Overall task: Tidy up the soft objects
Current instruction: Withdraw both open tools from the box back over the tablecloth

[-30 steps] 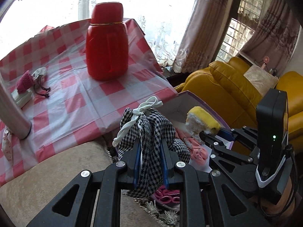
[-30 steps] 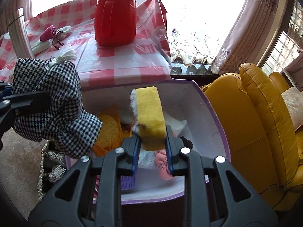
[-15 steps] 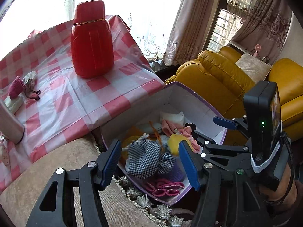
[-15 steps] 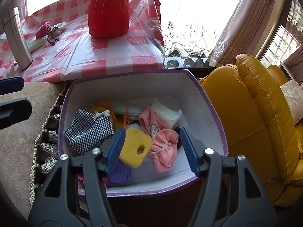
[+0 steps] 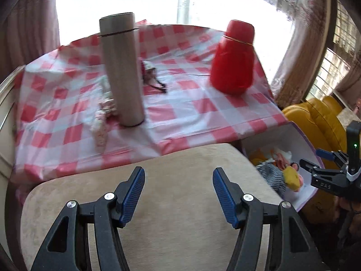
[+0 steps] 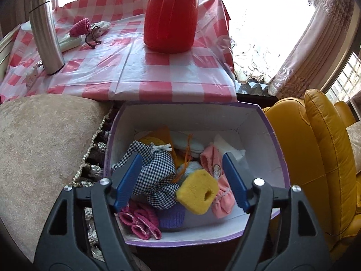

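Observation:
A white box with a purple rim (image 6: 252, 126) holds several soft items. Among them lie a black-and-white checked pouch (image 6: 155, 171), a yellow sponge with a hole (image 6: 197, 192), a pink cloth (image 6: 222, 199) and pink knitted pieces (image 6: 141, 222). My right gripper (image 6: 180, 180) hovers over the box, its jaws opening, with nothing pressed between the pads. My left gripper (image 5: 178, 194) stands open and empty over a beige cushion (image 5: 180, 203). On the checked tablecloth lie a dark pink knitted item (image 6: 80, 27), a pale cloth (image 6: 101, 26) and a small floral pouch (image 5: 100, 122). The box (image 5: 300, 140) and the right gripper (image 5: 315, 169) show at the left wrist view's right edge.
A steel flask (image 5: 123, 67) and a red jug (image 5: 234, 58) stand on the red-and-white checked table (image 5: 180, 103). A yellow leather sofa (image 6: 315, 158) sits right of the box. Fringe trim (image 6: 92, 164) lies between cushion and box. Curtains and a bright window are behind.
Both grippers opened and dropped their loads into the box: the checked pouch from the left, the yellow sponge from the right. The left gripper then swung left, away from the box, over the cushion.

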The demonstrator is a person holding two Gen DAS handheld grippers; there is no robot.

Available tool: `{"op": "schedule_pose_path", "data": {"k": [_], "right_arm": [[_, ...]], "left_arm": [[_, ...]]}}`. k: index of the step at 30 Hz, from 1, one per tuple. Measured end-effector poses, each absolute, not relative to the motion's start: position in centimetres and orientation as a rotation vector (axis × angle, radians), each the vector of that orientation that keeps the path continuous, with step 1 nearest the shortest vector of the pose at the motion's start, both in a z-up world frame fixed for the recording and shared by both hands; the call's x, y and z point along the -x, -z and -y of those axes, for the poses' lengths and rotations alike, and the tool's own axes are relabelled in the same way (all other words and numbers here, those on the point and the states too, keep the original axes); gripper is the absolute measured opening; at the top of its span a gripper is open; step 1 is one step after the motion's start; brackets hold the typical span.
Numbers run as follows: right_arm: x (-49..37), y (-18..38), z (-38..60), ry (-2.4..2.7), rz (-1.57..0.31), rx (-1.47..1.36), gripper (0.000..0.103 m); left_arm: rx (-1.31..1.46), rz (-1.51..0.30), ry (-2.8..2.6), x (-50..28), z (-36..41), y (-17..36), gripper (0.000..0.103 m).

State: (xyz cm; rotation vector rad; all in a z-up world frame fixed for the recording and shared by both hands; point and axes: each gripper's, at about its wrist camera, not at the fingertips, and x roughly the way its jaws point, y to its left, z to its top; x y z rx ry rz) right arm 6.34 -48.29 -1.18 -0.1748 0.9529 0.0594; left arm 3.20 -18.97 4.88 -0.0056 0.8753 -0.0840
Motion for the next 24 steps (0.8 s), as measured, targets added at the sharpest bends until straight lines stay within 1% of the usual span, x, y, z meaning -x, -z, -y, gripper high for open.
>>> {"op": "schedule_pose_path", "data": {"k": [6, 10, 19, 24], "right_arm": [[-8.6, 0.3, 44.7, -0.151, -0.926, 0.238, 0.080], [-10.9, -0.4, 42.3, -0.230, -0.899, 0.296, 0.080], [-18.0, -2.5, 37.5, -0.379, -0.814, 0.441, 0.082], [-22.3, -3.5, 34.6, -0.452, -0.772, 0.488, 0.085]], "left_arm": [[0.076, -0.849, -0.065, -3.4, 10.9, -5.2, 0.064], [0.105, -0.837, -0.116, -4.6, 6.9, -5.5, 0.064], [0.095, -0.877, -0.057, -9.4, 3.1, -5.1, 0.064], [0.090, -0.875, -0.029, -12.9, 1.6, -5.0, 0.068]]}}
